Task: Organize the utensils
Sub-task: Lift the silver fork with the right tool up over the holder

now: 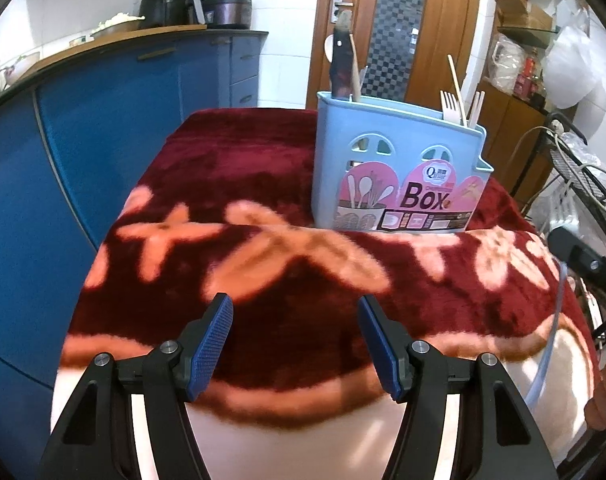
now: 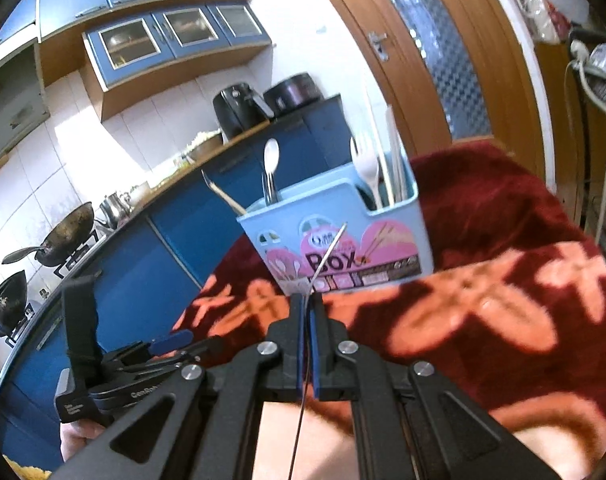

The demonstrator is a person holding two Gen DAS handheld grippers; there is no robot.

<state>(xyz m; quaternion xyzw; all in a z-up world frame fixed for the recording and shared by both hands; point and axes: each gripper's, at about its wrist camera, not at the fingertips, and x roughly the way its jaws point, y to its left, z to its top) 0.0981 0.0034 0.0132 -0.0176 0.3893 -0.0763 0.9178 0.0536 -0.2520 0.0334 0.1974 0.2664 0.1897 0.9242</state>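
A light blue utensil box (image 1: 395,168) stands upright on a dark red flowered blanket (image 1: 239,184). It holds a knife (image 1: 342,60), a white fork (image 1: 449,105) and chopsticks. My left gripper (image 1: 295,322) is open and empty, low over the blanket in front of the box. In the right wrist view the box (image 2: 335,236) holds a spoon (image 2: 271,160), a white fork (image 2: 365,164) and chopsticks. My right gripper (image 2: 307,300) is shut on a thin metal utensil (image 2: 329,254), seen edge-on, pointing at the box front.
Blue kitchen cabinets (image 1: 103,128) run along the left. A wooden door (image 1: 391,28) stands behind the box. A wire rack with cables (image 1: 575,176) is at the right. A stove with woks (image 2: 63,232) and an air fryer (image 2: 239,108) sit on the counter.
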